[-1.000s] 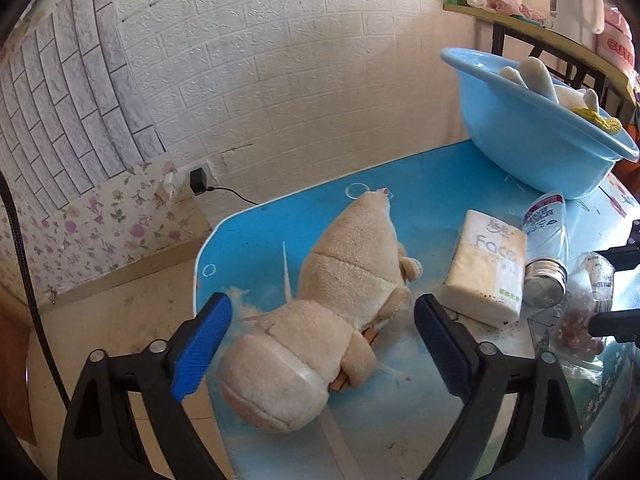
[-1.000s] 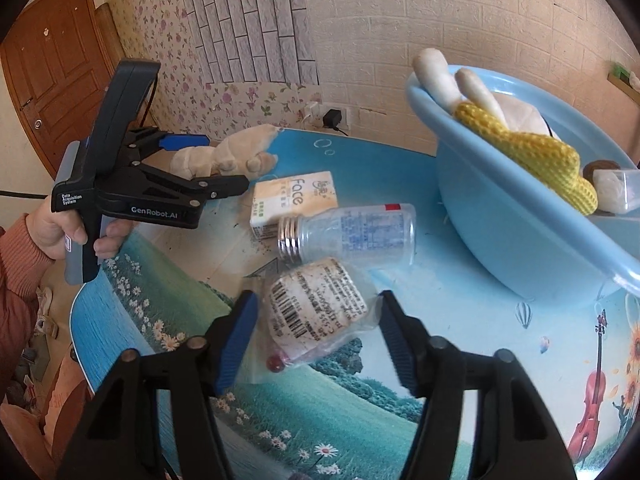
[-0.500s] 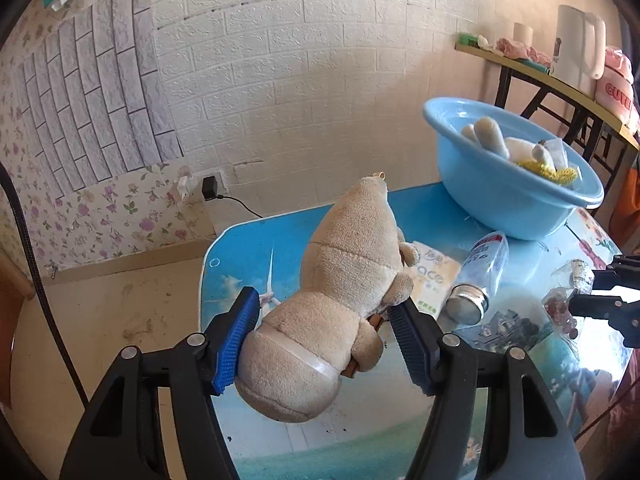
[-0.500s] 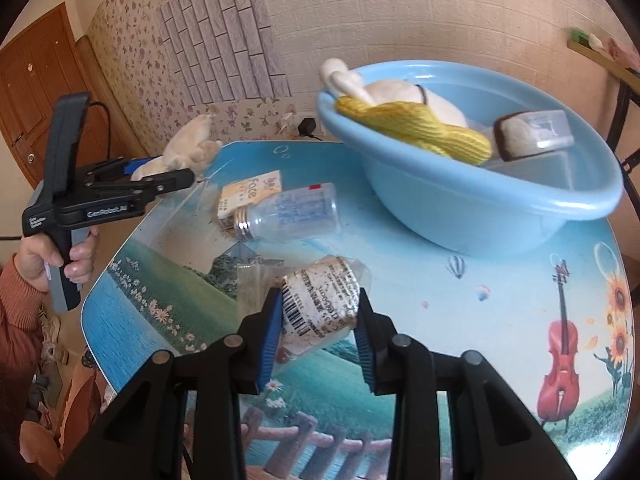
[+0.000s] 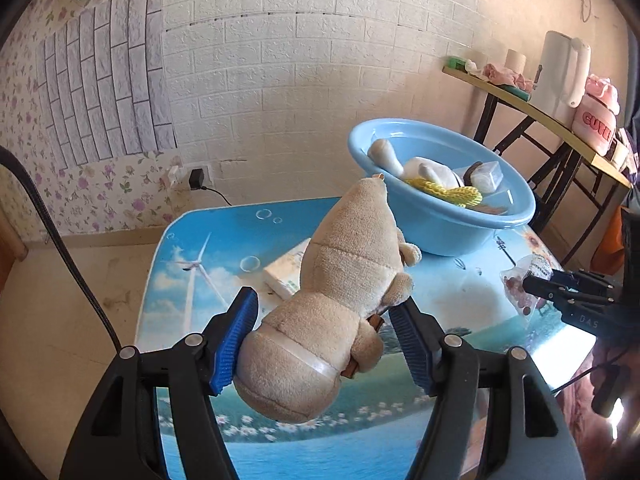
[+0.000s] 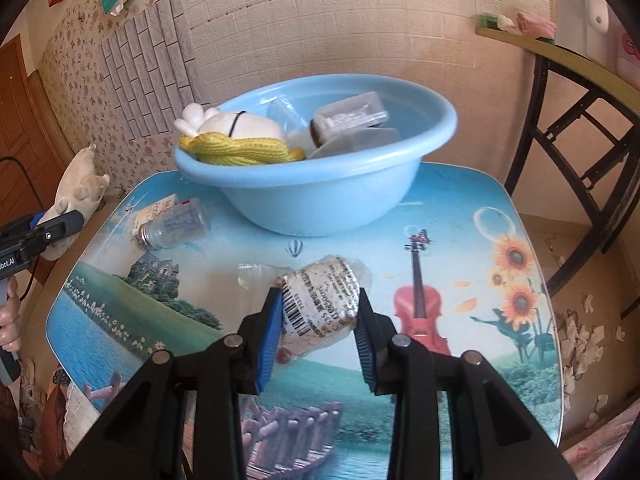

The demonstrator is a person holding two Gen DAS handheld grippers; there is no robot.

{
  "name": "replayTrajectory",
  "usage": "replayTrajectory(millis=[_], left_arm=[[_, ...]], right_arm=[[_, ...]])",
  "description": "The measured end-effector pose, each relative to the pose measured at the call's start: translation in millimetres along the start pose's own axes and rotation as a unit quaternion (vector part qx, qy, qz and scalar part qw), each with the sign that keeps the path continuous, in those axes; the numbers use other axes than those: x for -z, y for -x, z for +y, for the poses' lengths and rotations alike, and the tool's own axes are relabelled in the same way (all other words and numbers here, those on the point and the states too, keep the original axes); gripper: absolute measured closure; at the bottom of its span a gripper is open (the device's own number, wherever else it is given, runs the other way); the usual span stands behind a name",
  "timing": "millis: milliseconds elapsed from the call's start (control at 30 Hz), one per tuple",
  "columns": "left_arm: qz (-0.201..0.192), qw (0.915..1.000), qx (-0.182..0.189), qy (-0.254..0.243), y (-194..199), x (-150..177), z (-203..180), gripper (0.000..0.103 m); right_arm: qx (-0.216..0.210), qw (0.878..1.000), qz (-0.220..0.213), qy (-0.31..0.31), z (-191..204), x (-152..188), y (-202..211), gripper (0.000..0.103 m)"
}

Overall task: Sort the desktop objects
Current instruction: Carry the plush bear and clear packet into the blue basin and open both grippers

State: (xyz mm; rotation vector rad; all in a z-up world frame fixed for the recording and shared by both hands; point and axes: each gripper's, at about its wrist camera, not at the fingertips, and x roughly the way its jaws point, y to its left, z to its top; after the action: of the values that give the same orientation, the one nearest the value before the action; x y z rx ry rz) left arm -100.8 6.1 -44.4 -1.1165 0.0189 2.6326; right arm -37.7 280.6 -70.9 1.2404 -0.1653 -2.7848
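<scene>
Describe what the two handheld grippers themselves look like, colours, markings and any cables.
Both the left gripper and the right gripper have angular black plastic frames with silver pivot bolts and ribbed blue pads. White lettering marks each black body. A black cable trails beside the left one.

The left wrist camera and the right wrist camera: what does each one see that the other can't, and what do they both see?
Only the left wrist view shows the white kettle and pink tub on the side shelf, and the plush toy close up, clamped in the left gripper.

Only the right wrist view shows the clear empty bottle lying on the table, the wooden door, and the labelled plastic bag squeezed in the right gripper.

Both show the blue basin, its yellow knitted piece, the tissue pack and the picture-printed table.
</scene>
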Motion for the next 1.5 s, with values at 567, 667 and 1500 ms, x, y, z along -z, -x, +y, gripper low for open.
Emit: replayTrajectory(millis=[567, 667, 1500], left_arm=[[-0.015, 0.9998, 0.012, 0.006, 20, 5, -38, 0.036], [-0.021, 0.9997, 0.008, 0.007, 24, 3, -36, 0.036], [-0.055, 0.9967, 0.022, -0.055, -14, -92, -84, 0.034]], right_arm=[[-0.005, 0.998, -0.054, -0.015, -19, -2, 46, 0.070], [-0.001, 0.998, -0.066, -0.002, -14, -8, 54, 0.070], [-0.041, 0.992, -0.116, 0.010, -17, -82, 37, 0.070]])
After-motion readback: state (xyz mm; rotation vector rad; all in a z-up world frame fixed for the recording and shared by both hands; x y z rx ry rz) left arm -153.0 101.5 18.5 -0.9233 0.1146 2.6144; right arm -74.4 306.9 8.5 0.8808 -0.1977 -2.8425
